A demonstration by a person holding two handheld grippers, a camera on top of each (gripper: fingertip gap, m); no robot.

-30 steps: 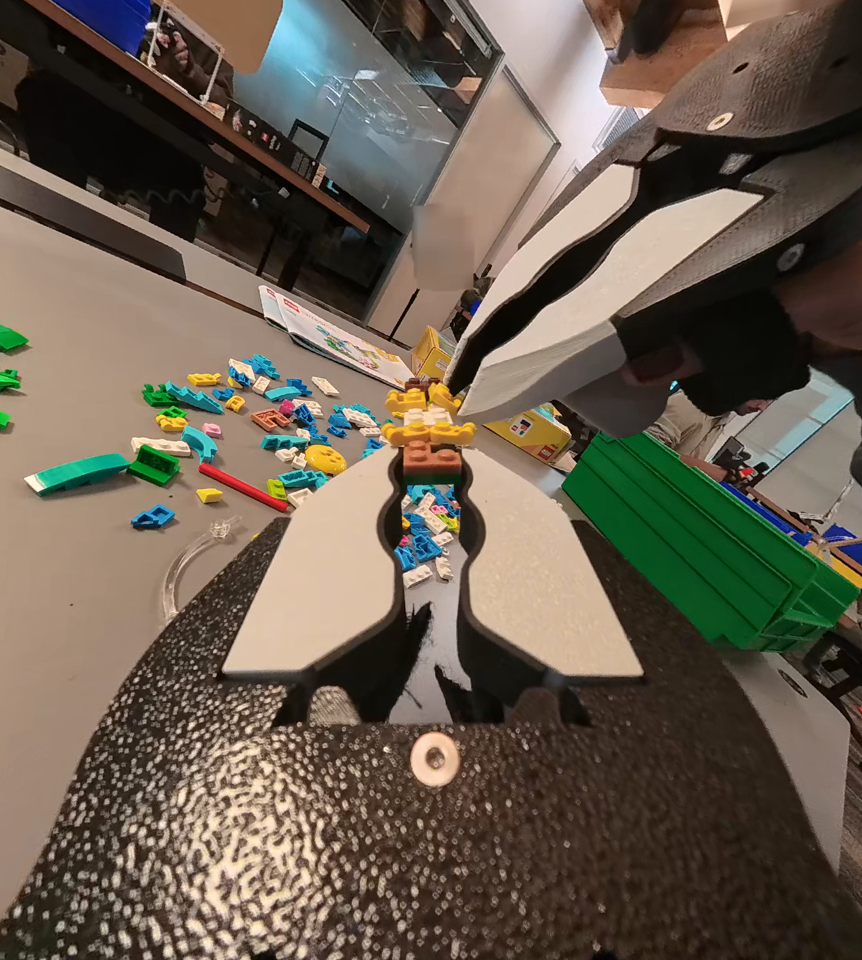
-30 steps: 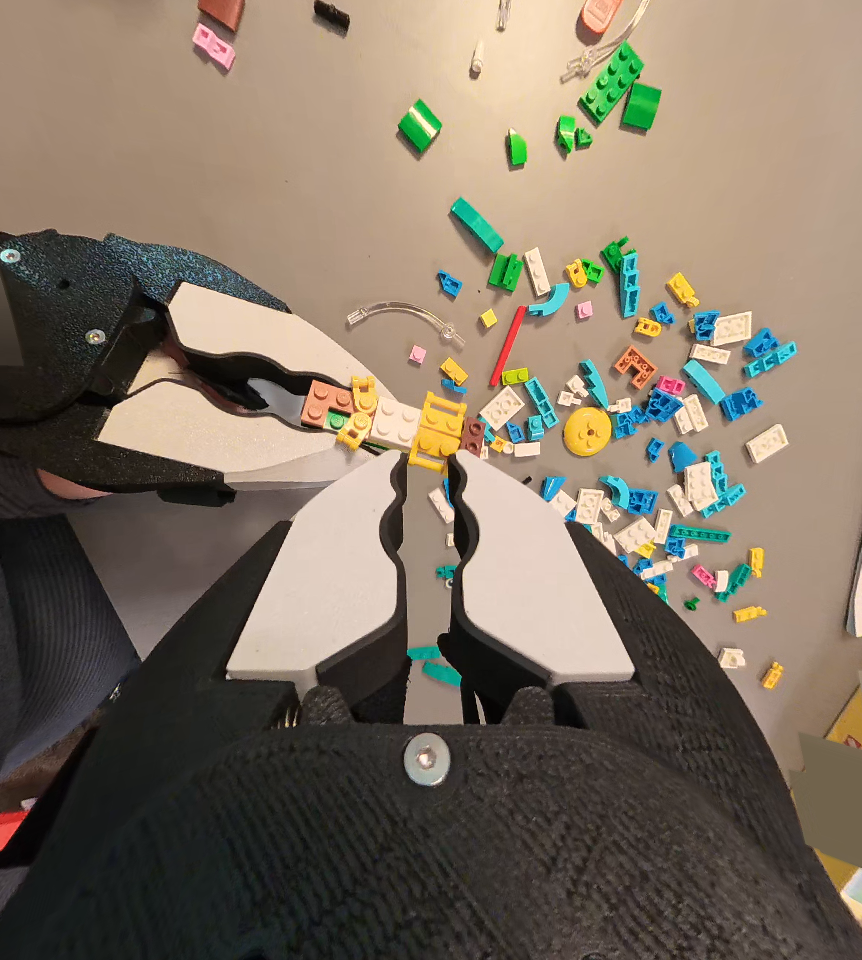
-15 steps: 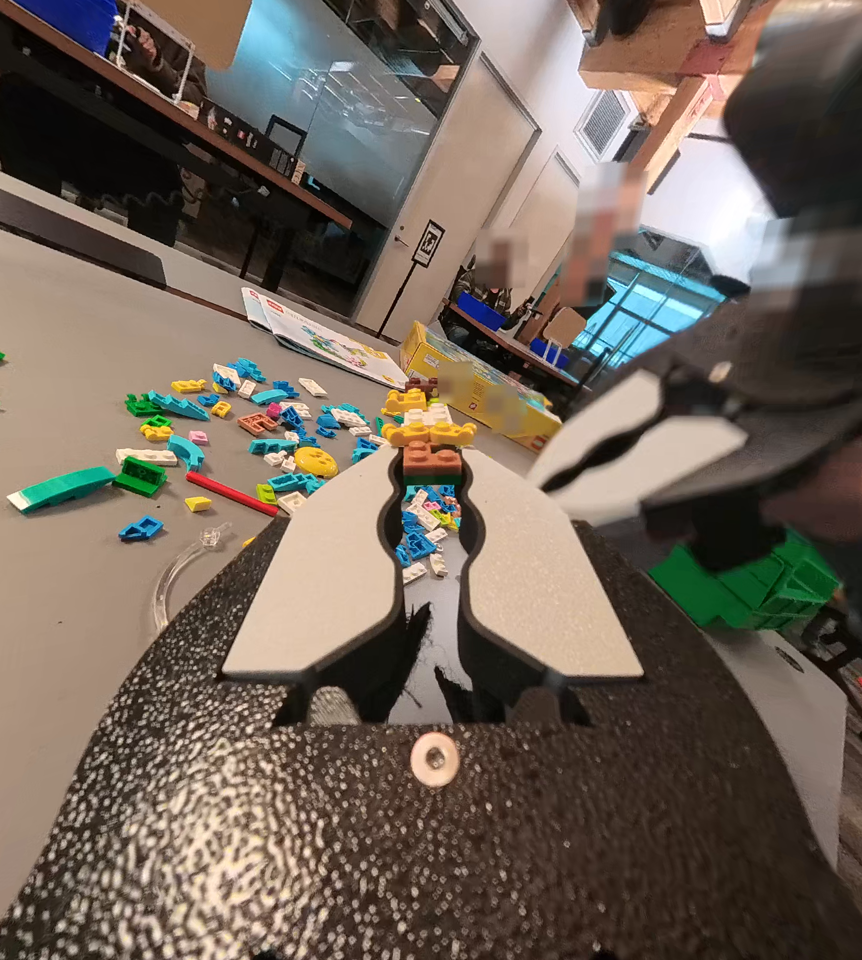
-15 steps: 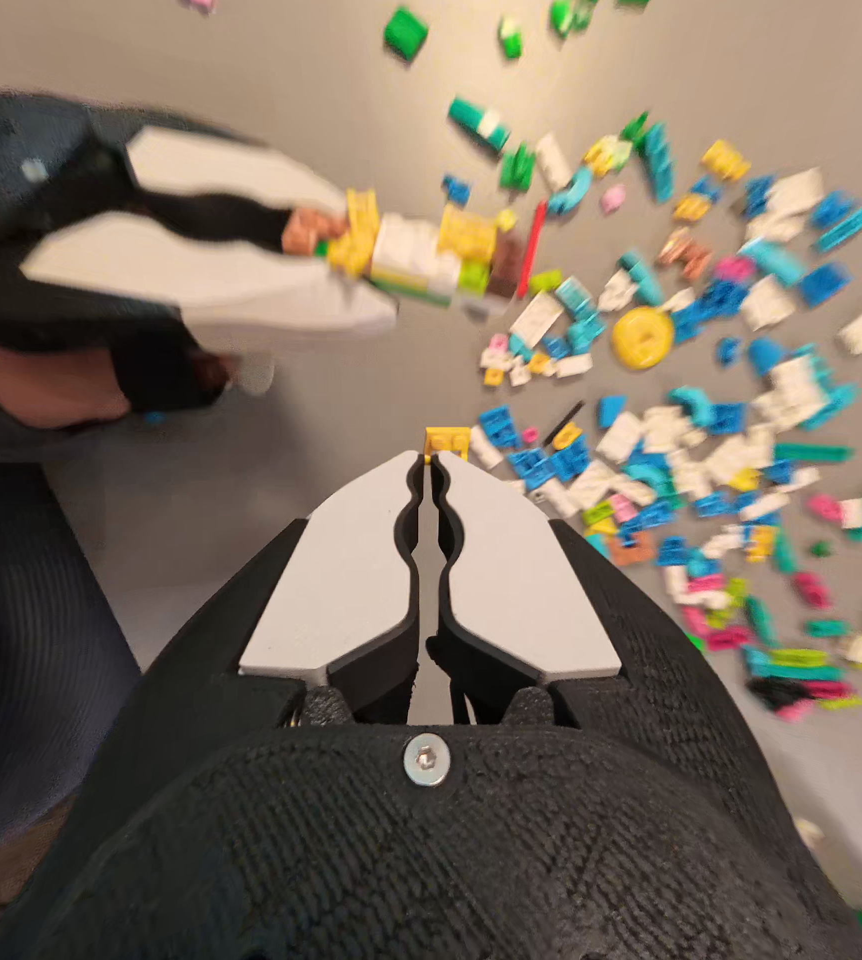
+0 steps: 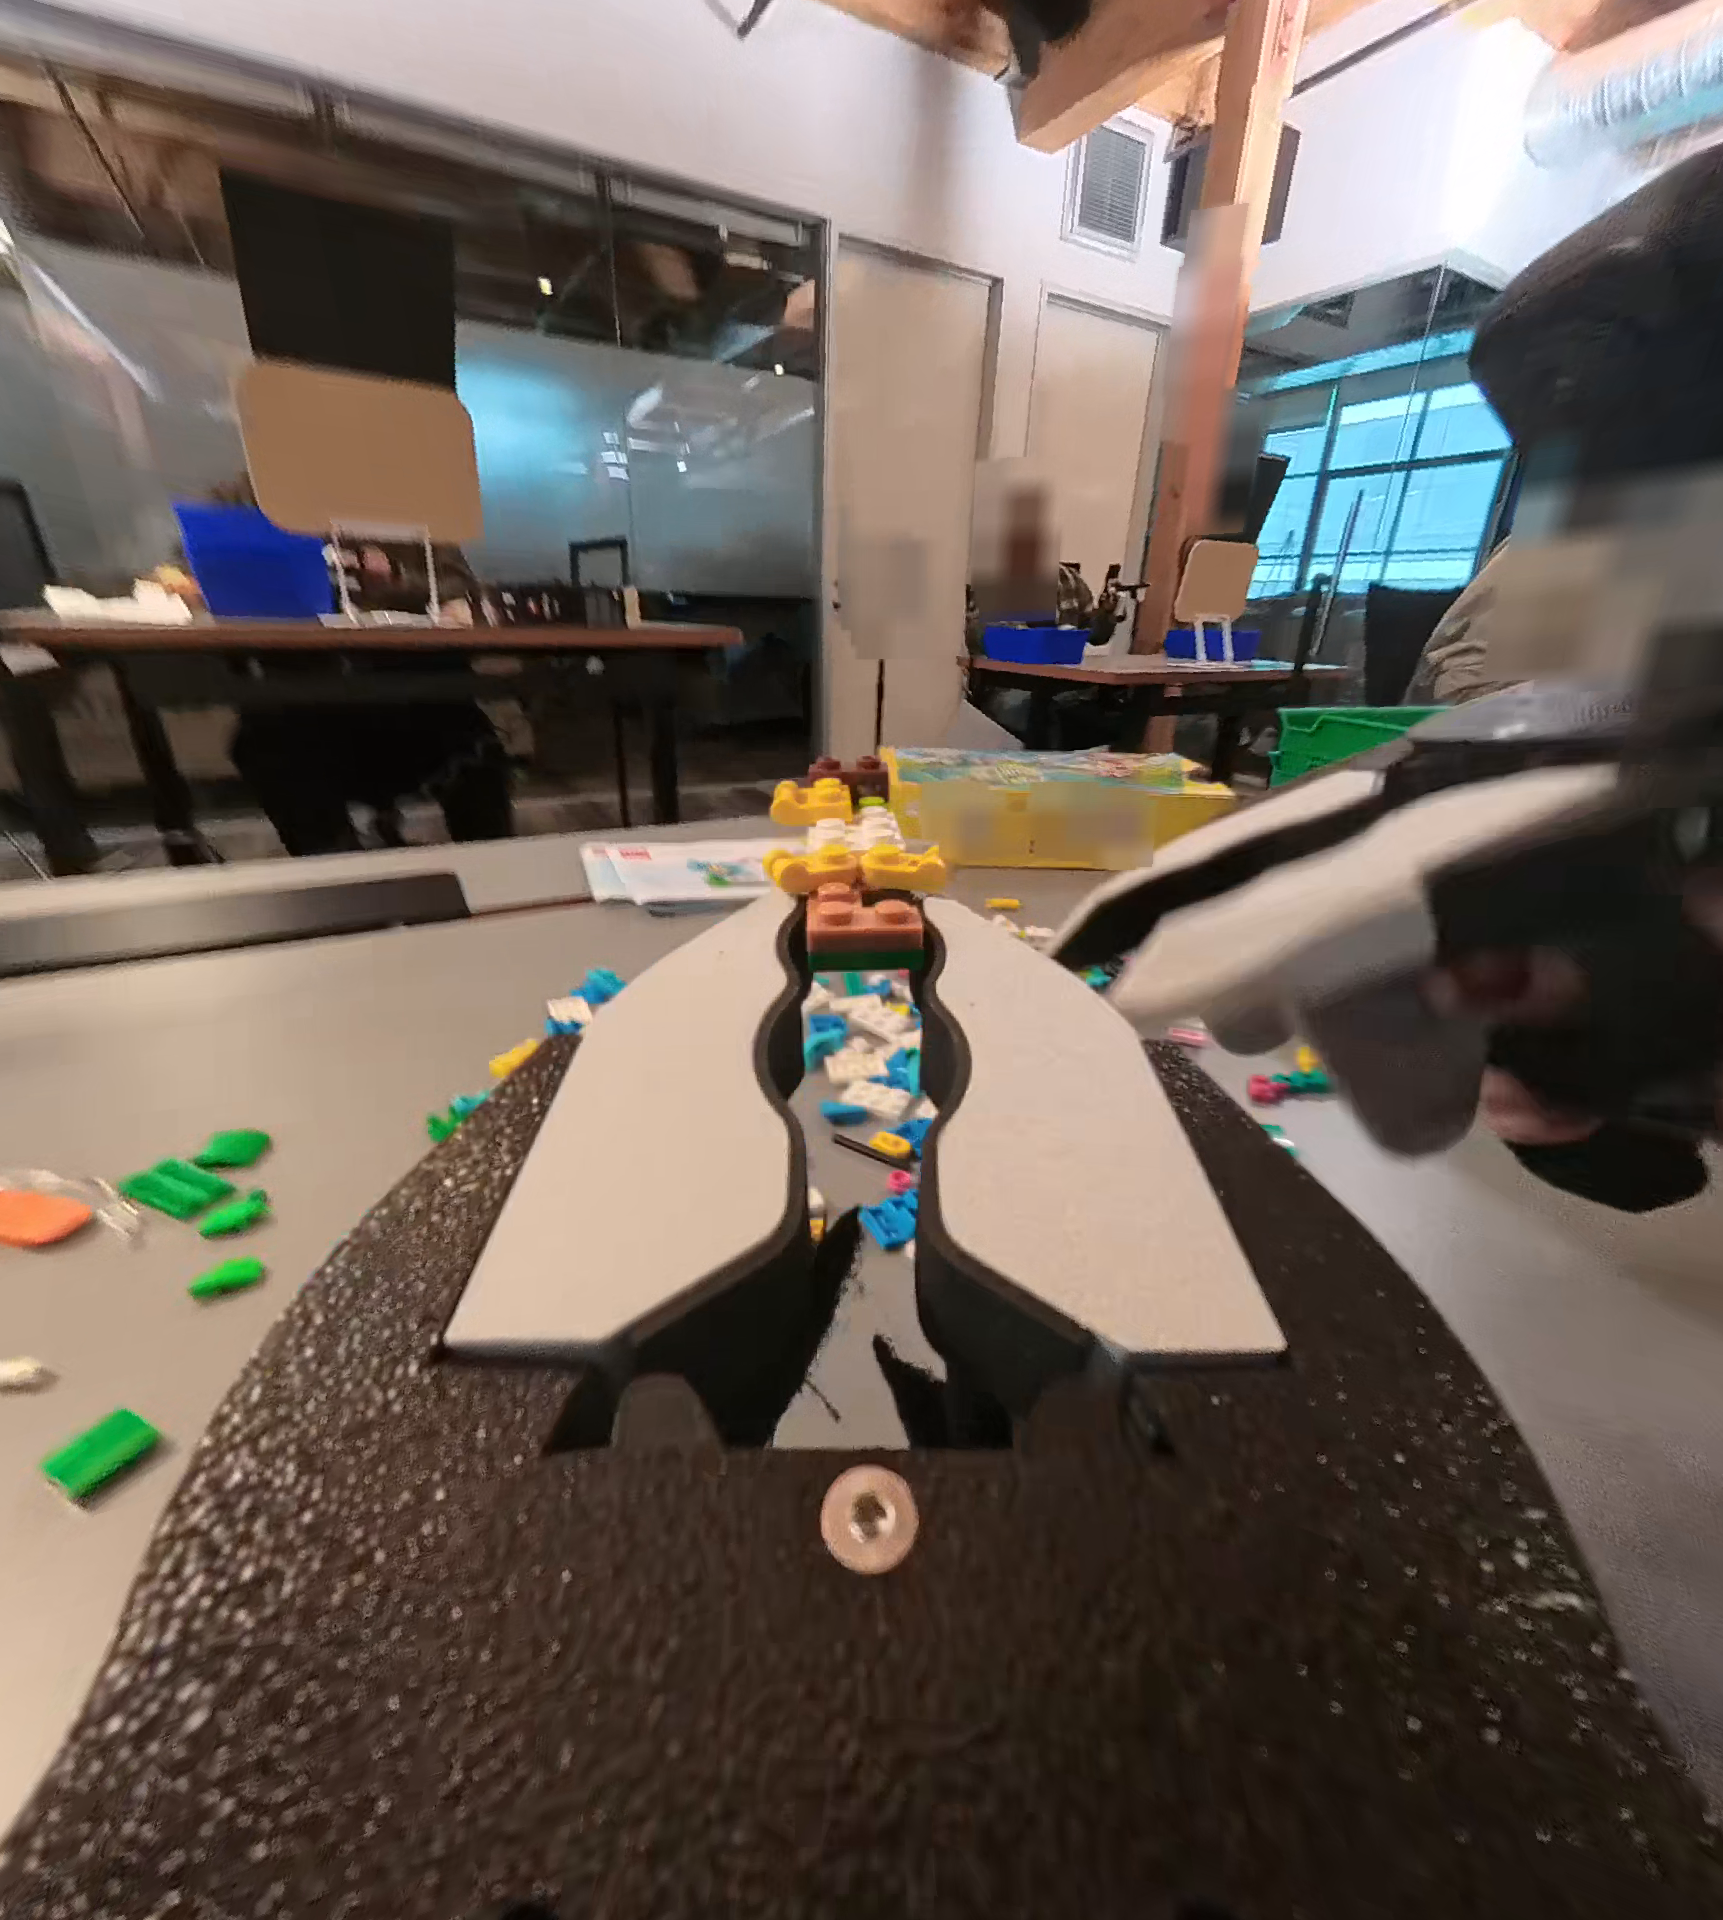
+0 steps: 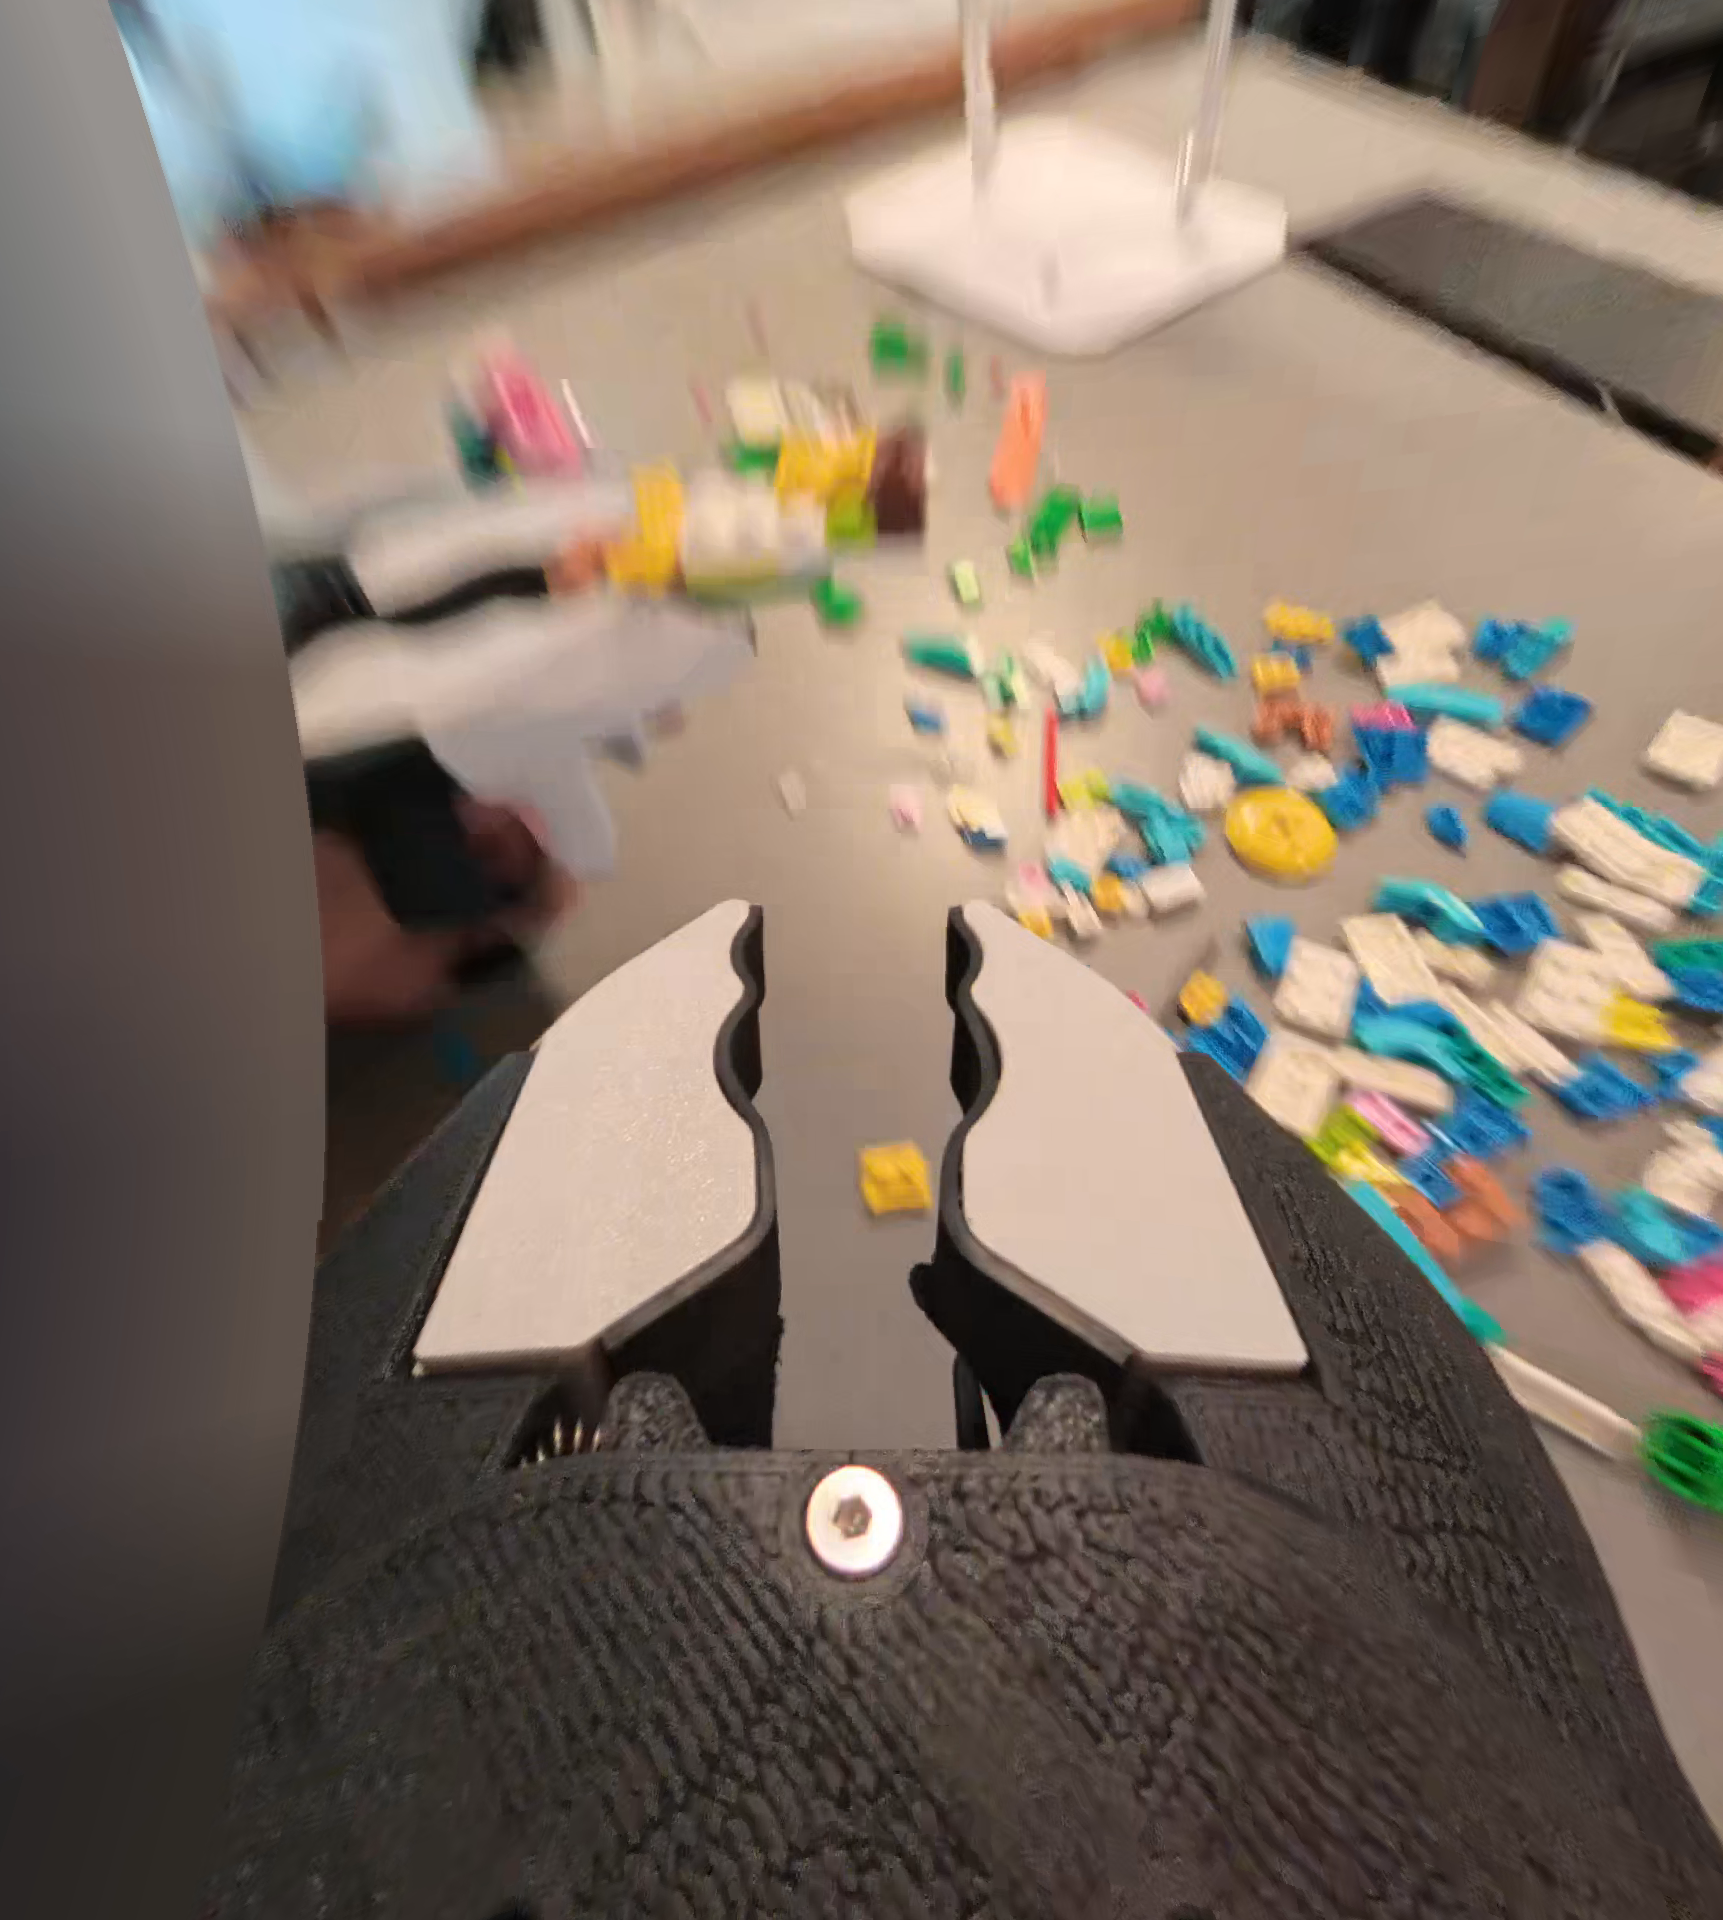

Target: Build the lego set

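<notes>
Grey tabletop (image 6: 1252, 499), bricks scattered: your left gripper (image 5: 862, 935) clamps the brown-yellow-white brick assembly (image 5: 862, 862); right gripper (image 6: 852, 935), jaws apart and empty above the small yellow plate (image 6: 895, 1176), may nudge it away.

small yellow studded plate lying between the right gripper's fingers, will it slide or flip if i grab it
The small flat yellow studded plate lies loose on the smooth grey table, so it would probably skid if nudged. Being low and flat, it is unlikely to roll or tip. The open right gripper has little edge to pinch, so it may slip out.
</notes>
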